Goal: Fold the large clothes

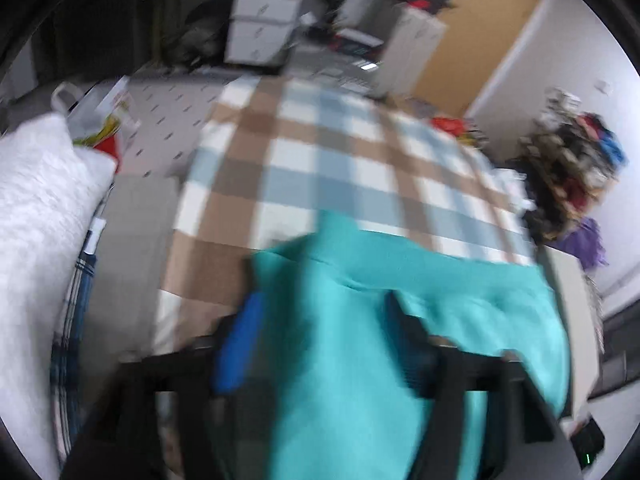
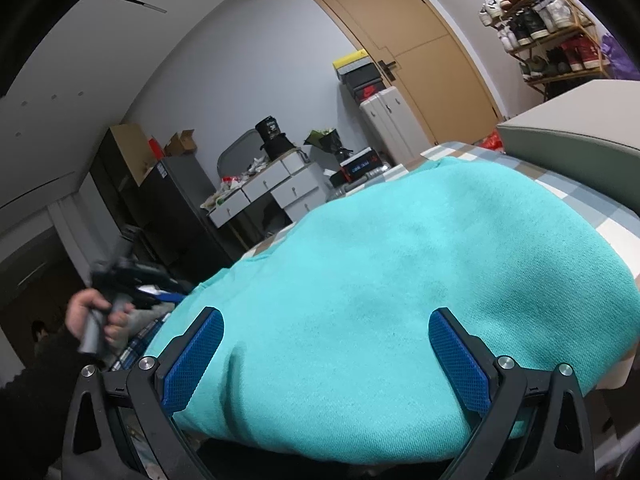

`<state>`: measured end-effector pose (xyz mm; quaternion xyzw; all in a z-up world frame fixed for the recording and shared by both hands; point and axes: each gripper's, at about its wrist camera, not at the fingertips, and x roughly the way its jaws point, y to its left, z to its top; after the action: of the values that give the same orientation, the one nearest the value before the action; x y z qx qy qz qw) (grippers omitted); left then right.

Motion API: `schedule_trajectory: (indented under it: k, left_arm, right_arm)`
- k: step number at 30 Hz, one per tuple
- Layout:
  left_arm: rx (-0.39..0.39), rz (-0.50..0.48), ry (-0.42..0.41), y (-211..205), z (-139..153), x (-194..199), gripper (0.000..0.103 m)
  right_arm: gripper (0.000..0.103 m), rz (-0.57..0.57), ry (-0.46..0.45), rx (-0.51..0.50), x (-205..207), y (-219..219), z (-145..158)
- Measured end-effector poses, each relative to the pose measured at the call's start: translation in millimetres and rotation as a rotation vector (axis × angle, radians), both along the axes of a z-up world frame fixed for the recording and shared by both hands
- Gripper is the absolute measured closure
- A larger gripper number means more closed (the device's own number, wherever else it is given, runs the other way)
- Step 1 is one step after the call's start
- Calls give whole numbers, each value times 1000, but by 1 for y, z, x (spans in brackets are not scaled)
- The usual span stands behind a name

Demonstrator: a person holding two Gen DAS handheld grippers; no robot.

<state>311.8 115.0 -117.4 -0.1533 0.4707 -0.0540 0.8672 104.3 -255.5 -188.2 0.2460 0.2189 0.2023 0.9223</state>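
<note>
A turquoise sweater (image 2: 400,280) lies on a bed with a brown, blue and white checked cover (image 1: 304,160). My right gripper (image 2: 326,320) is open, its blue-padded fingers (image 2: 192,360) spread wide just above the sweater's near part. In the blurred left wrist view my left gripper (image 1: 320,320) has the sweater's fabric (image 1: 360,340) draped between and over its fingers (image 1: 240,344); the frames do not show whether it is shut on the cloth. The left gripper (image 2: 120,280) also shows in the right wrist view, held in a hand at the sweater's left edge.
A white pillow (image 1: 36,220) lies at the bed's left. A grey headboard (image 2: 580,136) rises on the right. White drawers (image 2: 280,192), a suitcase (image 2: 384,120), a tan door (image 2: 420,40) and a shoe rack (image 2: 548,24) stand beyond the bed.
</note>
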Motion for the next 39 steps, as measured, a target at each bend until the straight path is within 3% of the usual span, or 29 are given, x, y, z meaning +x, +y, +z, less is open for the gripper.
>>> schedule_trajectory:
  k: [3, 6, 8, 10, 11, 13, 14, 15, 17, 18, 19, 25, 27, 29, 31, 33, 34, 36, 38, 39]
  left_arm:
    - [18, -116, -57, -49, 9, -36, 24]
    - [56, -236, -17, -101, -9, -45, 24]
    - [66, -292, 3, -126, -23, -42, 24]
    - [145, -320, 25, -145, -43, -36, 24]
    - [200, -311, 80, -149, -59, -28, 24]
    - [174, -307, 142, -145, -82, -20, 16]
    - [163, -318, 117, -143, -86, -19, 13]
    - [175, -330, 109, -144, -87, -19, 13]
    - [198, -336, 105, -146, -87, -20, 12]
    - [212, -338, 97, -148, -88, -20, 11]
    - [220, -342, 91, -150, -88, -20, 9]
    - [220, -315, 89, -153, -85, -22, 2]
    - [181, -304, 119, -144, -76, -26, 2]
    - [92, -290, 89, -130, -57, -44, 2]
    - [75, -305, 39, -125, -42, -67, 2]
    - [134, -321, 24, -128, -43, -80, 2]
    - [175, -339, 47, -132, -52, -82, 2]
    - [184, -364, 120, -138, -77, -73, 2]
    - [158, -346, 109, -135, -89, -71, 1]
    - [173, -350, 107, -137, -89, -71, 1]
  right_arm:
    - [0, -12, 20, -40, 0, 5, 3]
    - [1, -108, 147, -295, 12, 29, 32]
    - [2, -62, 65, -299, 16, 35, 65]
    - [2, -38, 7, -336, 24, 40, 90]
    - [2, -39, 34, -414, 38, 45, 101]
    - [2, -5, 122, -543, 64, 57, 103]
    - [2, 26, 175, -615, 81, 62, 97]
    - [2, 91, 284, -714, 104, 69, 77]
    - [1, 142, 450, -793, 128, 69, 39]
    - [0, 176, 496, -789, 135, 67, 22]
    - [0, 196, 450, -796, 136, 67, 16]
    - [0, 194, 453, -809, 137, 68, 19]
    - [3, 167, 477, -797, 134, 67, 34]
    - [19, 175, 452, -719, 122, 58, 53]
    - [19, 244, 379, -604, 98, 60, 74]
    - [15, 301, 330, -566, 75, 69, 84]
    - [15, 312, 335, -576, 67, 75, 80]
    - [15, 336, 390, -623, 66, 89, 59]
    - [14, 339, 442, -645, 72, 95, 30]
    - [13, 320, 433, -600, 75, 92, 22]
